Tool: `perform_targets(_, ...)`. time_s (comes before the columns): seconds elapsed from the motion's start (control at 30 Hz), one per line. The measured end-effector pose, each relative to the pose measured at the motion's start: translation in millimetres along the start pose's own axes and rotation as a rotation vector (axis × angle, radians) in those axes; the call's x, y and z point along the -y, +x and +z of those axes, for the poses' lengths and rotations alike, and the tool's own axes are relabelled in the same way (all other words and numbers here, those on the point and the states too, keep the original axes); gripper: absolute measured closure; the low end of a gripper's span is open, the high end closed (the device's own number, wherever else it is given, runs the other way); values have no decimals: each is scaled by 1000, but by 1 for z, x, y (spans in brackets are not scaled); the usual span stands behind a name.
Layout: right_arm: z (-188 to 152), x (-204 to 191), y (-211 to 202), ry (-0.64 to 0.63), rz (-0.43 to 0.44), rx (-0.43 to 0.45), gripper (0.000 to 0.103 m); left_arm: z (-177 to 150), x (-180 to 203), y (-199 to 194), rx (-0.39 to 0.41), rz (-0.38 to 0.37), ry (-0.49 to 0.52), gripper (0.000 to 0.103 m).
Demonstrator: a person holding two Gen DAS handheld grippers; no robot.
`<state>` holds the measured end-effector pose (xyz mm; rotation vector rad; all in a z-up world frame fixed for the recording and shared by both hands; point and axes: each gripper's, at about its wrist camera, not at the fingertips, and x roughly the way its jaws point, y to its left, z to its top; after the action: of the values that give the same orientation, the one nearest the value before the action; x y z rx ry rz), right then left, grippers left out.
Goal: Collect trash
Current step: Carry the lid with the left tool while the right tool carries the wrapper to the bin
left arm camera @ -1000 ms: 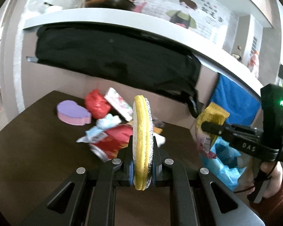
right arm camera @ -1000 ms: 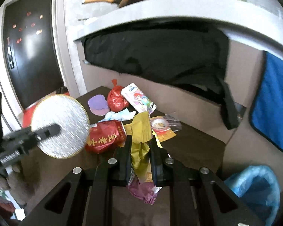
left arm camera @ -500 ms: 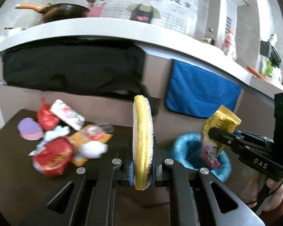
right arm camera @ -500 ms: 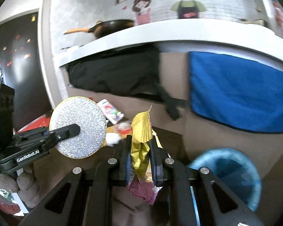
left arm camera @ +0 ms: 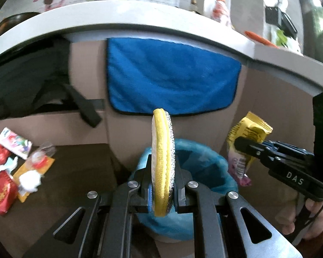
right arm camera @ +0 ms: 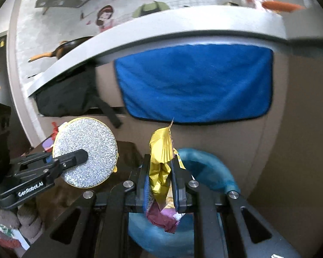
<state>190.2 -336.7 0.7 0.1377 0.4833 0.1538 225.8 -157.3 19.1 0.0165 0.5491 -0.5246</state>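
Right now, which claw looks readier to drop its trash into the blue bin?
Probably the left claw: its round scrubbing pad lines up over the mouth of the blue-lined bin. The right claw, shut on the yellow wrapper, sits beside the rim.

A blue rectangular cloth hangs below a pale grey counter ledge, beside draped black fabric. Above, a dark frying pan with an orange handle rests before a cartoon wall mural.
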Motion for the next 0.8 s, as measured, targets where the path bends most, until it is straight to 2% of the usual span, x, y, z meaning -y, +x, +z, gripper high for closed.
perform_targets(0.23, -12, 24, 14, 58, -11, -25, 88, -2, 15, 32, -39, -28, 23, 89)
perform_targets(0.8, -11, 34, 53, 88, 2, -62, 88, -5, -15, 75, -102, -71, -49, 89)
